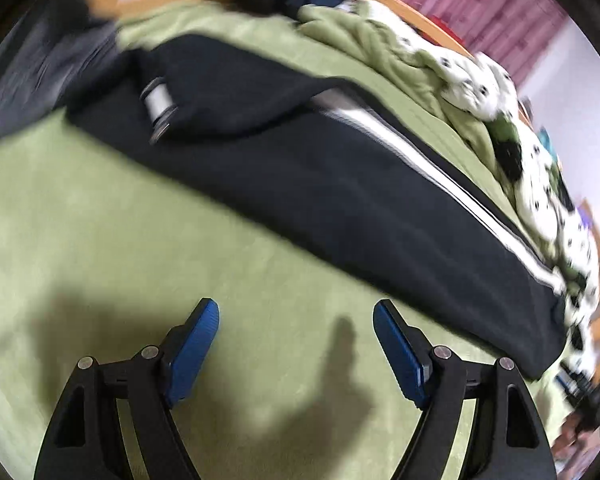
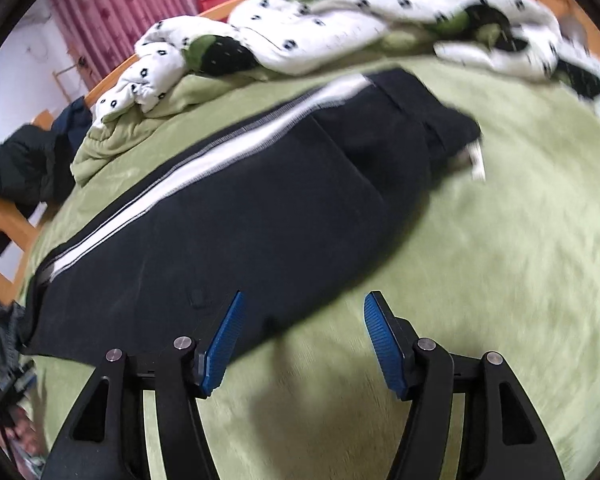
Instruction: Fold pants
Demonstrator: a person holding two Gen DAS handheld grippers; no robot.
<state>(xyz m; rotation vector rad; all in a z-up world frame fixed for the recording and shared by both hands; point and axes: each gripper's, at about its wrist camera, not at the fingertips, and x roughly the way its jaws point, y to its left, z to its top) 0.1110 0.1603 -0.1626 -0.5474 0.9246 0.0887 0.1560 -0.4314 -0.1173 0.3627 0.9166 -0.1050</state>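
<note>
Black pants [image 1: 308,184] with a white side stripe [image 1: 440,168] lie stretched on a green blanket [image 1: 100,240]. In the left wrist view my left gripper [image 1: 296,316] is open and empty, hovering over the blanket just short of the pants' near edge. In the right wrist view the pants [image 2: 240,216] run from lower left to upper right, with the stripe [image 2: 204,168] along their far edge. My right gripper [image 2: 303,312] is open and empty at the pants' near edge, its left pad [image 2: 224,344] over the fabric.
A white spotted duvet [image 2: 340,20] is bunched along the far side of the bed. Dark clothes [image 2: 24,160] lie at the left bed corner by the wooden frame [image 2: 0,216]. A pink curtain [image 2: 132,4] hangs behind.
</note>
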